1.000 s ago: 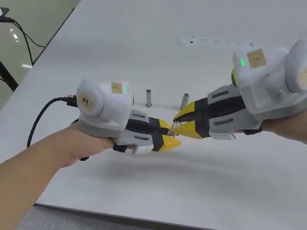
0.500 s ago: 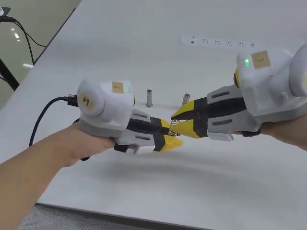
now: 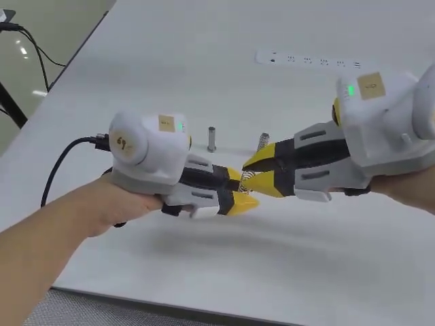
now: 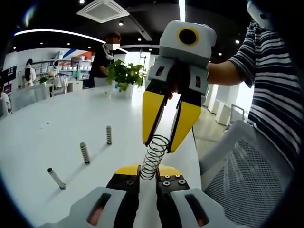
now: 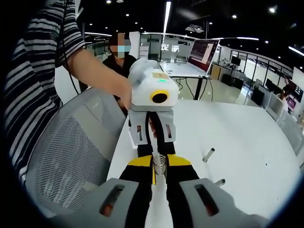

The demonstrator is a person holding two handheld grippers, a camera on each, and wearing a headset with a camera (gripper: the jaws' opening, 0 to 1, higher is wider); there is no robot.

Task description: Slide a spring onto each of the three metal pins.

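A small metal spring (image 3: 248, 178) hangs in the air between the two grippers. My left gripper (image 3: 243, 197) is shut on its lower end, and the coil rises from the jaws in the left gripper view (image 4: 153, 159). My right gripper (image 3: 253, 168) comes from the right with its yellow jaws closed on the other end (image 5: 160, 164). Behind them on the white table stand a bare pin (image 3: 211, 138) and a pin wearing a spring (image 3: 263, 142). In the left gripper view I see the bare pin (image 4: 56, 178) and two sprung pins (image 4: 84, 153) (image 4: 109, 135).
A white power strip (image 3: 309, 61) lies at the back of the table (image 3: 170, 61). A black cable (image 3: 61, 163) runs off the left gripper toward the table's left edge. A mesh chair (image 5: 71, 152) stands by the table's near side.
The right gripper has shifted slightly up and to the right. Both grippers stay together at the spring.
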